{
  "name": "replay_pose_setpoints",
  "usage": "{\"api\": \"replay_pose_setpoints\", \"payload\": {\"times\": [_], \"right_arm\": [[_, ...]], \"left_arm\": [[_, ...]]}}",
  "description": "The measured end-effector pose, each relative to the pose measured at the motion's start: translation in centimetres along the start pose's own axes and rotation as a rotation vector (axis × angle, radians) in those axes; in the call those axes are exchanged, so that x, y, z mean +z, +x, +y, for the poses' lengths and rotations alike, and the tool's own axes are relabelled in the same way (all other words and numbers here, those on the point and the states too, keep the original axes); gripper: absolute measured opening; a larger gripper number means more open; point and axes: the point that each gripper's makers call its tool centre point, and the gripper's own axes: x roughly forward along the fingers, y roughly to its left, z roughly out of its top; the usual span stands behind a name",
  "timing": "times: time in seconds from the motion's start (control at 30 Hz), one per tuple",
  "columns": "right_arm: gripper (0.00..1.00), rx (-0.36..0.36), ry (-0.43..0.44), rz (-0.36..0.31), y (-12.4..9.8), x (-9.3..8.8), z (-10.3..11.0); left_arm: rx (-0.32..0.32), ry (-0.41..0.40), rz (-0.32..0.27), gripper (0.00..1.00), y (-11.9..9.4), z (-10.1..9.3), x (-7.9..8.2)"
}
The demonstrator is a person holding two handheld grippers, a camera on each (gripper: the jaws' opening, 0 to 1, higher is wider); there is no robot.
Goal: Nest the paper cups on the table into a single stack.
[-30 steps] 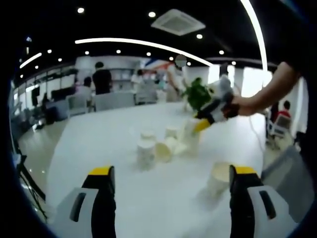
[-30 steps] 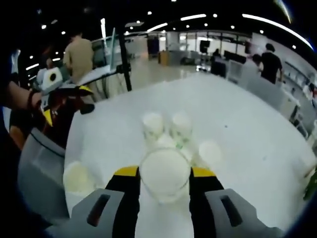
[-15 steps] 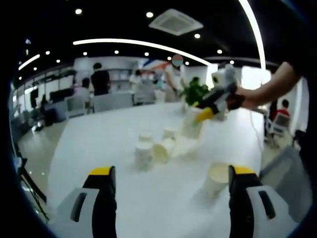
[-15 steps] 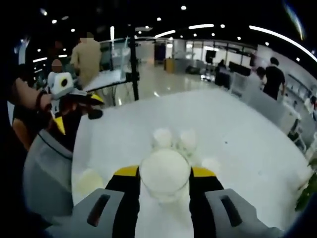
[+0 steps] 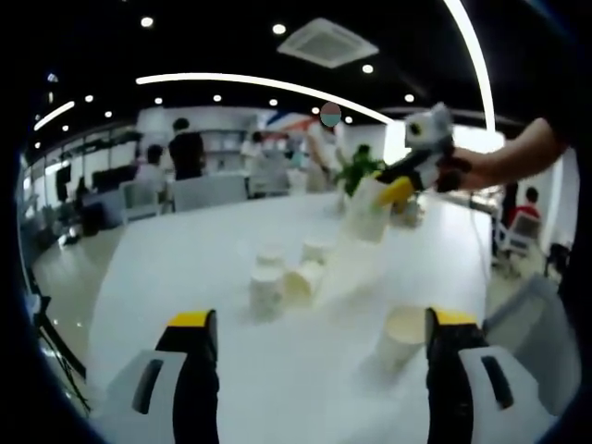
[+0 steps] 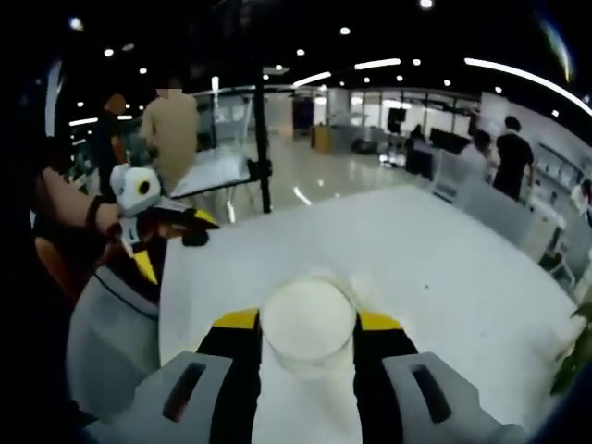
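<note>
Lifted higher than a second ago, the right hand-held gripper (image 6: 307,326) carries a white paper cup (image 6: 308,324) clamped between its jaws.
Left hand-held gripper (image 5: 313,324) hangs spread apart above the white counter (image 5: 185,268); ahead stand clustered white paper cups (image 5: 282,276), another cup (image 5: 400,335) beside its right jaw.

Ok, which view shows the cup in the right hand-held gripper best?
The right gripper view: the held cup sits large and centred between that right hand-held gripper, its open mouth facing the camera. The left gripper view shows the same cup small and far off, side on, raised above the table, so its outline is clear but detail is blurred.
</note>
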Motion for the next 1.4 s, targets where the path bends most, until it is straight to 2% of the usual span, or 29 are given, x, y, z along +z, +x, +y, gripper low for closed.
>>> {"api": "replay_pose_setpoints", "payload": {"times": [0.2, 0.5, 0.83, 1.17, 1.4], "right_arm": [[0.35, 0.02, 0.022, -0.019, -0.7, 0.8, 1.1], [0.35, 0.047, 0.033, -0.008, -1.5, 0.4, 2.9], [0.35, 0.102, 0.056, -0.015, -1.8, 0.8, 5.6], [0.35, 0.138, 0.056, 0.006, -1.9, 0.1, 7.9], [0.35, 0.153, 0.056, 0.031, -1.8, -1.2, 8.8]], "left_arm": [[-0.004, -0.001, -0.003, 0.92, 0.0, 0.1, 0.1], [-0.004, -0.004, -0.001, 0.91, -0.2, -0.1, 0.1], [-0.005, -0.003, -0.004, 0.9, -0.4, -0.3, 0.2], [-0.013, -0.003, -0.004, 0.89, -0.6, -0.7, 0.1], [-0.012, -0.006, -0.017, 0.89, -0.7, -0.8, 0.4]]}}
